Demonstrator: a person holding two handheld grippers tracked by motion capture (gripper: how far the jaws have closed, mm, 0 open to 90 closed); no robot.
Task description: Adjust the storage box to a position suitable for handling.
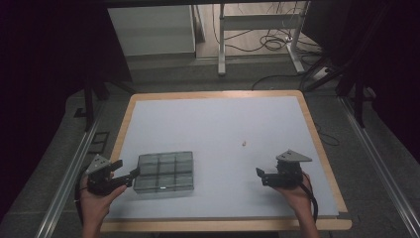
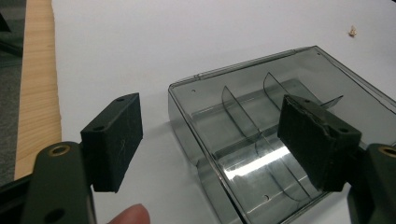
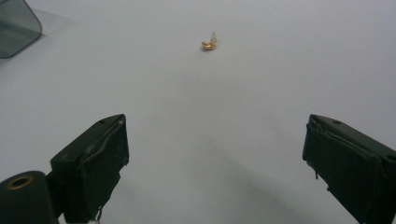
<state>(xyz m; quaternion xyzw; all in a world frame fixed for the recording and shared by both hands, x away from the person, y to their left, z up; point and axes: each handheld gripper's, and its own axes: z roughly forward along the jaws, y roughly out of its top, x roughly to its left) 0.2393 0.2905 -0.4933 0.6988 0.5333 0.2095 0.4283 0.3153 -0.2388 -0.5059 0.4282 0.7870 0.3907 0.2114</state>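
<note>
A smoky clear plastic compartment box [image 1: 163,171] lies on the white mat near the front left. Its inner dividers show in the left gripper view, and the compartments of the box [image 2: 261,121] look empty. My left gripper [image 1: 127,168] is open at the box's left edge. In its own view the left gripper [image 2: 215,140] has its jaws spread around the box's near corner without touching it. A tiny gold piece [image 1: 243,144] lies on the mat right of centre. My right gripper [image 1: 261,177] is open near the front right, pointing towards the gold piece [image 3: 209,43], which lies well ahead of its jaws.
The white mat [image 1: 213,124] covers a wooden-edged table [image 1: 317,144]. One corner of the box [image 3: 16,25] shows at the top left of the right gripper view. Beyond the table are a floor with cables [image 1: 267,42] and metal desk legs [image 1: 221,49].
</note>
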